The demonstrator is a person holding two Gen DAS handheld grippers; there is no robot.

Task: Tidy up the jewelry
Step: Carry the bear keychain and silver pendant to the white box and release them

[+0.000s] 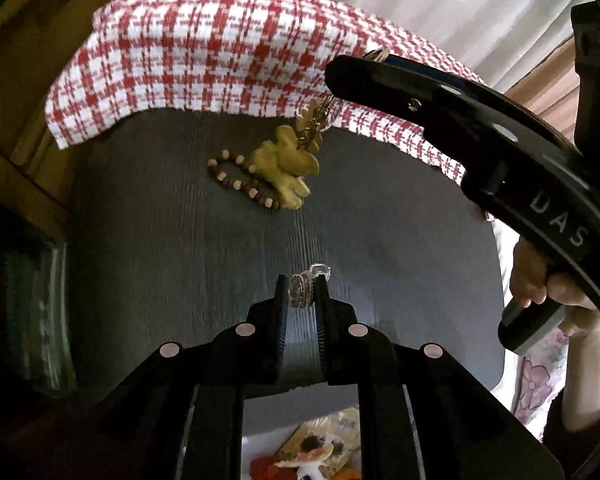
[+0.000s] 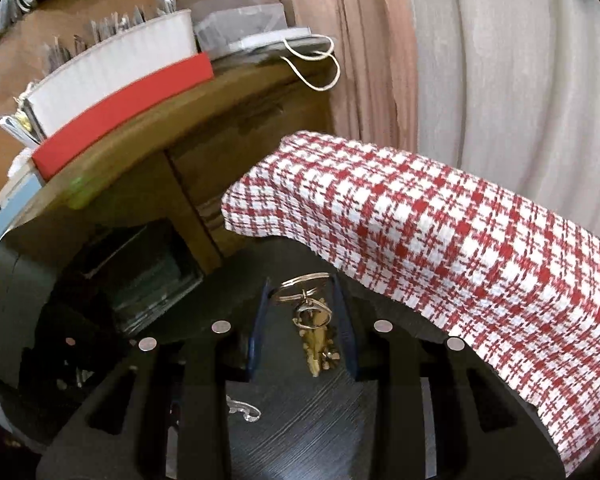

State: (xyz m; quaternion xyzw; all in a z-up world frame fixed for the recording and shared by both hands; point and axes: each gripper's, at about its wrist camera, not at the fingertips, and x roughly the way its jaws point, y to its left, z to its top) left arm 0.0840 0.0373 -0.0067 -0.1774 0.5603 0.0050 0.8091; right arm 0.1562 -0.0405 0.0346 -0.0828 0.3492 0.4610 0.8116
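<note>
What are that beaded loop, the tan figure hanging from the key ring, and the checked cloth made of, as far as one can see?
Beaded loop: probably wood, with matt dark brown and pale round beads.
Tan figure: possibly carved wood or soft plush; the surface is dull yellowish and blurred, so it stays open.
Key ring: metal, thin and shiny with bright glints.
Checked cloth: woven fabric in red and white, with a visible waffle-like weave.

Both grippers are matte black plastic. Left gripper [image 1: 302, 292]: black ribbed pads, round silver rivets on the linkage arms. Right gripper [image 2: 303, 304]: blue-edged pads, same silver rivets; seen at right of the left wrist view it has a curved black body, one small screw, white dots, white "DAS" lettering and a black-and-grey handle. The hand [image 1: 540, 280] on that handle shows no sleeve.
</note>
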